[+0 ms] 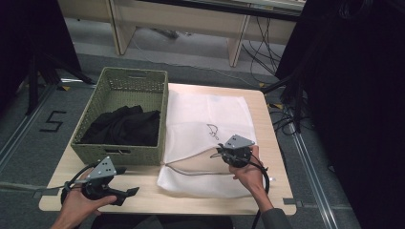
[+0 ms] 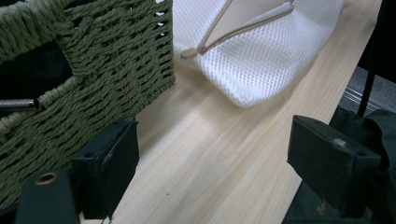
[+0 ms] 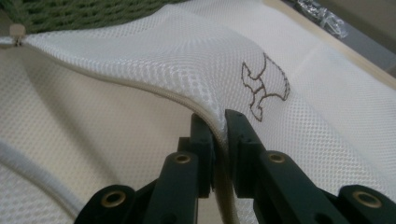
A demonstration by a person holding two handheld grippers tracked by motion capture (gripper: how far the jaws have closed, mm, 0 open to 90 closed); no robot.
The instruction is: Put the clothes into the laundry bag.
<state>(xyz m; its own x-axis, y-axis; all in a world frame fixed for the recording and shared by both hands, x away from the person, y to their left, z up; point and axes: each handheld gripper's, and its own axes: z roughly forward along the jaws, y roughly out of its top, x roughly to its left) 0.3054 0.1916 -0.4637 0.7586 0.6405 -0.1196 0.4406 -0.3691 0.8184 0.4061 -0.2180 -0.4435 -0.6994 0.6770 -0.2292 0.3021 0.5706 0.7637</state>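
A white mesh laundry bag (image 1: 205, 119) lies flat on the wooden table (image 1: 270, 143), its zipped mouth gaping toward the front. My right gripper (image 1: 224, 153) is shut on the upper edge of that mouth and lifts it slightly. In the right gripper view the jaws (image 3: 219, 126) pinch the zipper hem of the bag (image 3: 163, 60), beside a small brown embroidered emblem (image 3: 264, 86). My left gripper (image 1: 131, 192) rests open at the table's front left, nothing between its jaws (image 2: 215, 140). The bag's near corner (image 2: 261, 60) lies ahead of it.
A green woven basket (image 1: 119, 152) holding dark clothing (image 1: 122, 126) stands at the table's left, touching the bag's side. Its wall (image 2: 93, 70) is close beside the left jaw. Cables and black stands surround the table on the floor.
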